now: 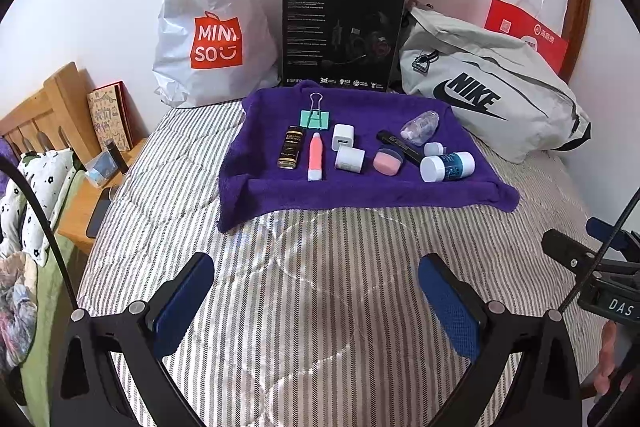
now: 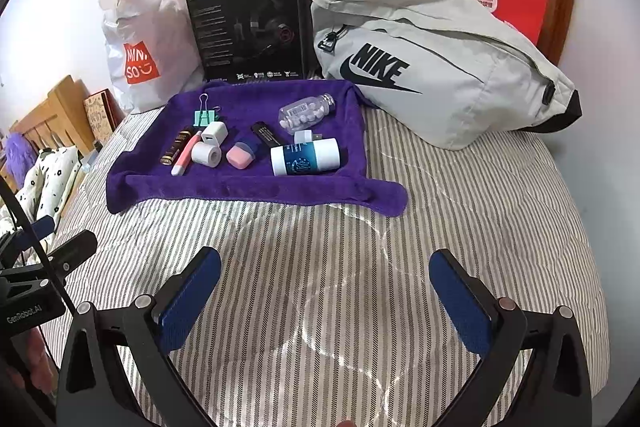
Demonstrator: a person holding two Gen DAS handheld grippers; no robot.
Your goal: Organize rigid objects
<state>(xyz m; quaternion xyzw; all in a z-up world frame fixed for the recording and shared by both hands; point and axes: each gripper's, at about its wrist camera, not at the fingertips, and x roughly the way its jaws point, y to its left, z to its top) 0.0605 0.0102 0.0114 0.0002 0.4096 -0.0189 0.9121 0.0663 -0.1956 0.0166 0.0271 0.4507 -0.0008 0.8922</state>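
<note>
Both your left gripper (image 1: pixel 316 303) and right gripper (image 2: pixel 326 301) stand wide and empty at the frame bottom, facing small objects gathered on the purple towel (image 1: pixel 360 191).

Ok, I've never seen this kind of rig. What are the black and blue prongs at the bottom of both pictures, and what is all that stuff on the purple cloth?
Each picture comes from a fisheye camera on a hand-held claw, looking along its two blue-padded fingers. One shows the left claw, the other the right claw; both are open, empty, above a striped bedspread. Ahead, a purple towel holds small items: a mint binder clip, a white charger cube, a pink and white pen-shaped tube, a clear pill bottle and a teal and white bottle lying down.
</note>
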